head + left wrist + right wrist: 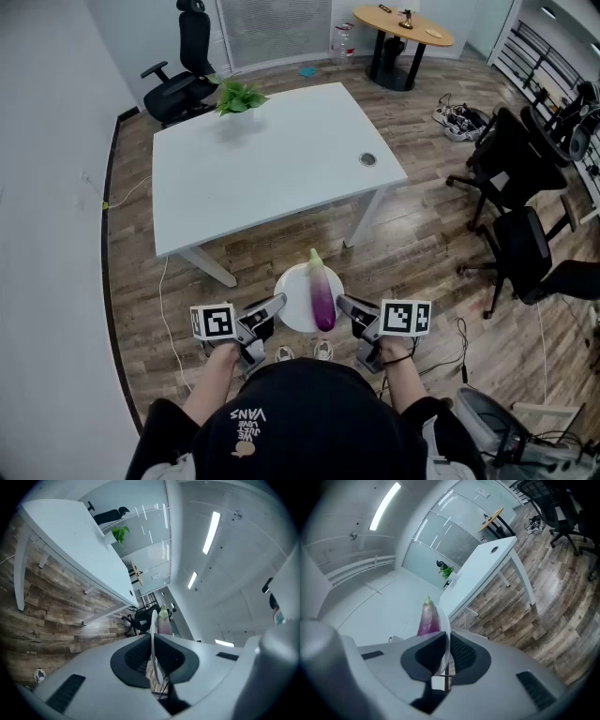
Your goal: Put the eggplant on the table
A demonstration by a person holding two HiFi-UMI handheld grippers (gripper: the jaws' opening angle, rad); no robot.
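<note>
A purple eggplant with a pale green tip lies on a white plate held in the air over the wood floor, short of the white table. My left gripper is shut on the plate's left rim and my right gripper is shut on its right rim. The left gripper view shows the plate edge-on between the jaws, the eggplant beyond. The right gripper view shows the plate clamped likewise, with the eggplant standing up behind it.
A small potted plant sits at the table's far edge, and a cable grommet at its right. Black office chairs stand to the right, another chair at the far left. A round wooden table is at the back.
</note>
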